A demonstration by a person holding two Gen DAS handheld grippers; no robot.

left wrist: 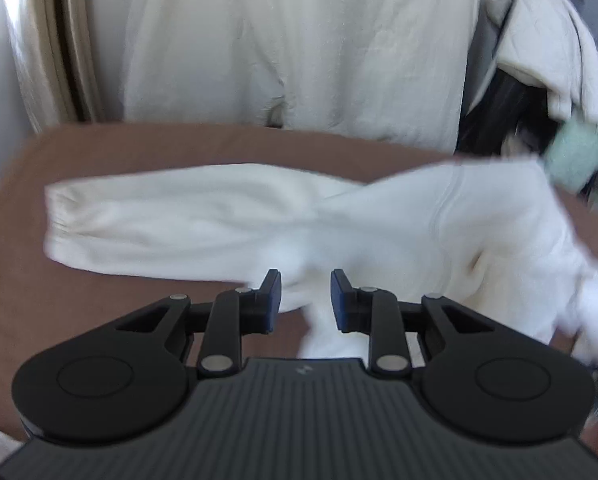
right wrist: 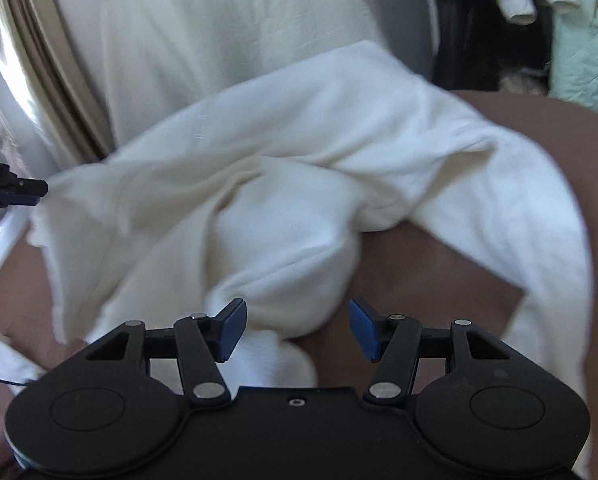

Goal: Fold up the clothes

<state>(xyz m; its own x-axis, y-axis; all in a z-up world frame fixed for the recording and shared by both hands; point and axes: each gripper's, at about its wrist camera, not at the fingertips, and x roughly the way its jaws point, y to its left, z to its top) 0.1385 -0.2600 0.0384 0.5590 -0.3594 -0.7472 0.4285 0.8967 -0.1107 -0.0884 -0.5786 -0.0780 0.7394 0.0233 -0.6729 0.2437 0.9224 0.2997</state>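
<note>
A white sweatshirt [left wrist: 399, 232] lies rumpled on a brown surface [left wrist: 119, 152]. In the left wrist view one sleeve stretches out to the left and ends in a ribbed cuff [left wrist: 59, 220]. My left gripper [left wrist: 306, 292] hovers at the sleeve's near edge, jaws a little apart; a fold of white cloth runs under the gap, and the pads do not press on it. In the right wrist view the sweatshirt [right wrist: 299, 152] is bunched, and my right gripper [right wrist: 297, 320] stands wide open over a thick fold. The left gripper [right wrist: 19, 192] shows at that view's left edge, beside the garment.
A cream sheet [left wrist: 299, 40] hangs behind the brown surface, with a beige curtain [left wrist: 55, 40] to its left. At the right a heap of other clothes, white [left wrist: 547, 52] and mint green [right wrist: 583, 60], sits over a dark gap.
</note>
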